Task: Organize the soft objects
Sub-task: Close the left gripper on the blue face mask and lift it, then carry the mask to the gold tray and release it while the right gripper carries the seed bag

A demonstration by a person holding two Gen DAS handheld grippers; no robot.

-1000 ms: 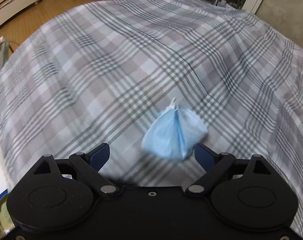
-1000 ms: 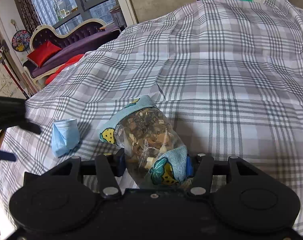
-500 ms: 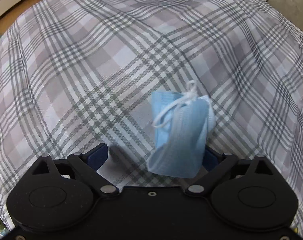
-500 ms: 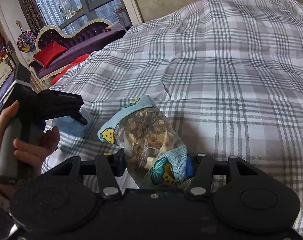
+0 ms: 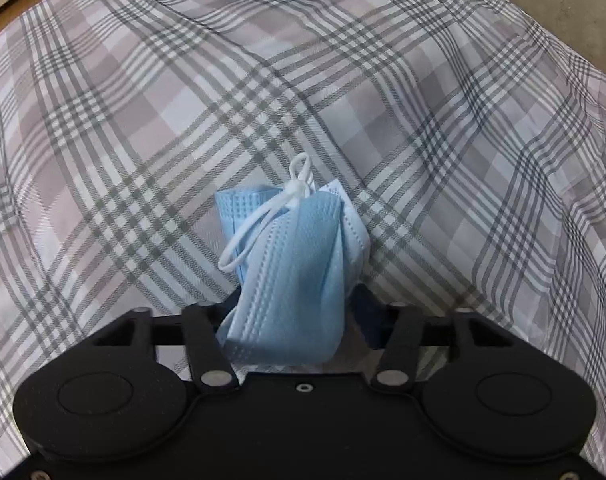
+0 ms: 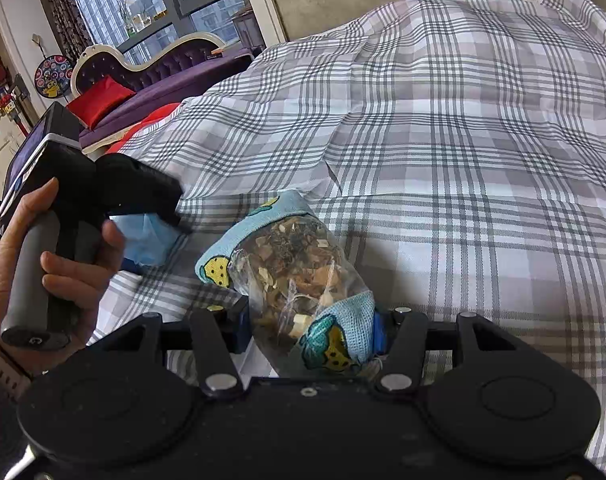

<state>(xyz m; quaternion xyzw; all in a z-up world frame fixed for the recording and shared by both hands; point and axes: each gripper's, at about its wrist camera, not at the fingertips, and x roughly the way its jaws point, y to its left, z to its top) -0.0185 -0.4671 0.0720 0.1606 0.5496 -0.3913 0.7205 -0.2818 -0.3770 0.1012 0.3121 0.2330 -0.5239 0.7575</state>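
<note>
Mask (image 5: 291,264): on checked bedspread (image 5: 143,120), clamped in left gripper (image 5: 289,312) whose jaws have just closed.
Left hand (image 6: 43,264): wraps handle, gripper angled steeply down.
Right gripper (image 6: 309,332): narrow, holding bag (image 6: 299,272) with cloth.
Open room: bedspread bare beyond bag.

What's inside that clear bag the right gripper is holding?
The clear bag shows dried brown and pale bits, like herbs or bark. A cartoon-print blue cloth wraps its far end and near corner, hiding what lies there. The right gripper covers its base.
</note>
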